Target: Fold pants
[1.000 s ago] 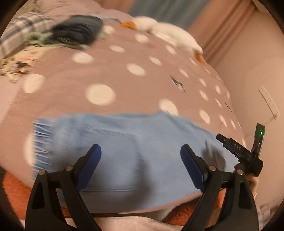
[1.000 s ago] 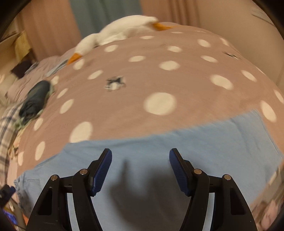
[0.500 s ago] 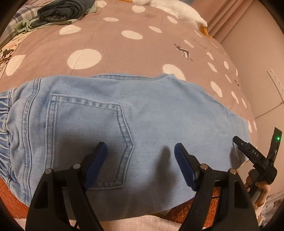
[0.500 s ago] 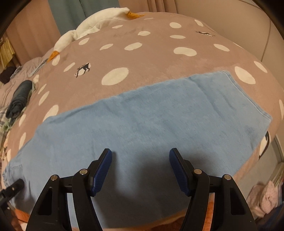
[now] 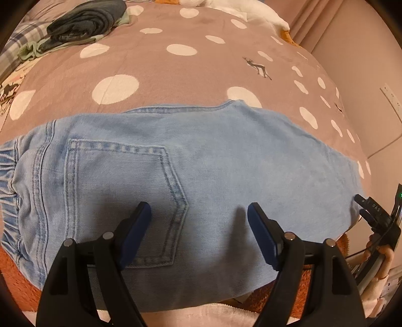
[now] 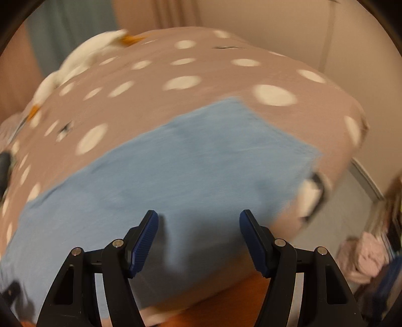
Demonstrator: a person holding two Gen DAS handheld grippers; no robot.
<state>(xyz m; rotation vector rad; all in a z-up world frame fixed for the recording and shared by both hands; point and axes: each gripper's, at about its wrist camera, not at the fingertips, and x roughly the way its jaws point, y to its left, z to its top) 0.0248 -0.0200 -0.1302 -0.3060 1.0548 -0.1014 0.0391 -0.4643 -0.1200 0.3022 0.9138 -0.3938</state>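
Note:
Light blue denim pants (image 5: 213, 161) lie flat across the near edge of a bed, folded lengthwise, back pocket (image 5: 120, 191) up and elastic waistband (image 5: 7, 176) at the left. My left gripper (image 5: 199, 216) is open and empty, low over the pocket and seat area. My right gripper (image 6: 198, 223) is open and empty over the leg part of the pants (image 6: 176, 163), whose hem end (image 6: 284, 130) lies toward the bed's right edge. The right gripper also shows at the right edge of the left wrist view (image 5: 377, 216). The right wrist view is blurred.
The bed has a mauve blanket with white dots (image 5: 176, 75). A dark folded garment pile (image 5: 85, 20) lies at the far left. A white goose plush (image 6: 83, 60) lies at the far side. An orange fleece layer (image 5: 15, 271) shows at the bed's near edge. A wall (image 5: 364, 75) stands right.
Both grippers have come down closer to the pants and stayed open. The right gripper has swung to the right, toward the hem end, and is in motion now.

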